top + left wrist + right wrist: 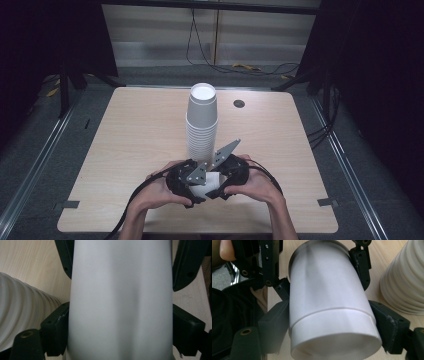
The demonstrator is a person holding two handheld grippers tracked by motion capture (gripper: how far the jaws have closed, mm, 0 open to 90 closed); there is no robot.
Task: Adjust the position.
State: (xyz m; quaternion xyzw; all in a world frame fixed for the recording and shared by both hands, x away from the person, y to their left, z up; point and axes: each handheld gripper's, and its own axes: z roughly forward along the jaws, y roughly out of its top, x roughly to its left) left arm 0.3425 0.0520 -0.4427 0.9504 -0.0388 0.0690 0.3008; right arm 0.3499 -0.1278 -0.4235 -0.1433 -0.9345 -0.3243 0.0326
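- The left gripper (pixel 186 184) is clamping a white paper cup (pixel 121 302), its black jaws pressing the cup's wall on both sides in the left gripper view.
- The right gripper (pixel 227 181) is gripping the same cup from the opposite end; in the right gripper view its jaws are sitting against the wall just behind a band where what looks like a second cup is nesting inside the first.
- The cup (pixel 212 180) is lying on its side between the two grippers, just above the bench (pixel 130 145), at its near edge.
- Judging from this, the two grippers are pulling nested cups apart. Squeezing too hard is likely to dent the thin wall and lock the cups tighter; pulling off-axis could make one slip free and roll.
- Just beyond the grippers, the tall stack of cups (pixel 201 122) is standing upright; a sudden release could knock it over.
- The bench is pale wood grain, with a small dark round fitting (pixel 239 103) past the stack to the right.
- Farther out, grey flooring, loose cables (pixel 220 67) and dark curtains are surrounding the bench.
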